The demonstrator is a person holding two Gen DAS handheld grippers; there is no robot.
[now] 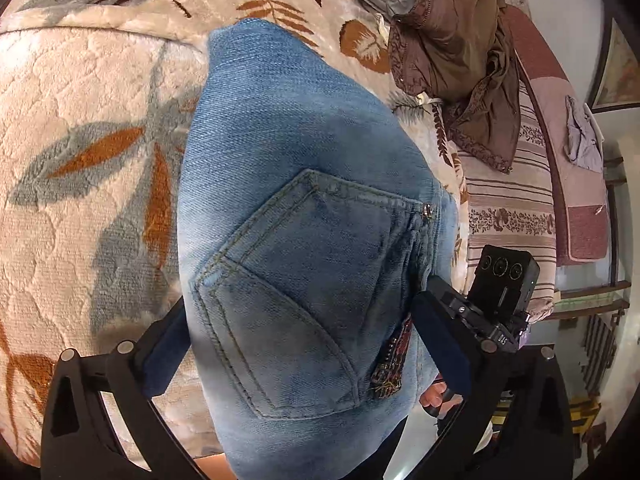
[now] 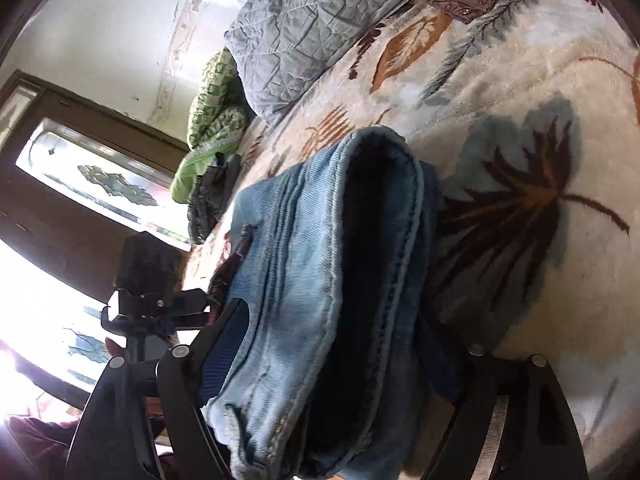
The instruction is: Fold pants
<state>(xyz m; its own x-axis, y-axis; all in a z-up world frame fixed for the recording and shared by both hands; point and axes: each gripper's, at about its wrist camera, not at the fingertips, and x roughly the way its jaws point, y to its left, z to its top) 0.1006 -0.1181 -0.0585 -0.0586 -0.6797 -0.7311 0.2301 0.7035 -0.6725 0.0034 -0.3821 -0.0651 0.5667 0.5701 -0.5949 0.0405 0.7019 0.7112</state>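
Folded blue jeans (image 1: 304,184) lie on a cream blanket with a leaf pattern (image 1: 80,92), back pocket up. In the left wrist view my left gripper (image 1: 298,312) stands open, one pad on each side of the folded bundle, with the denim filling the gap. The right wrist view shows the same jeans (image 2: 320,264) edge-on as a stack of layers. My right gripper (image 2: 352,336) is open around that end, its left pad (image 2: 224,356) against the denim. Its right fingertip is hidden behind the fabric.
A brown garment (image 1: 452,52) lies heaped at the back of the bed. A grey quilt (image 2: 296,36) and a green patterned blanket (image 2: 212,108) sit near the wall. A striped mat (image 1: 512,200) hangs at the bed's edge. A person's fingers (image 1: 436,396) show by the handle.
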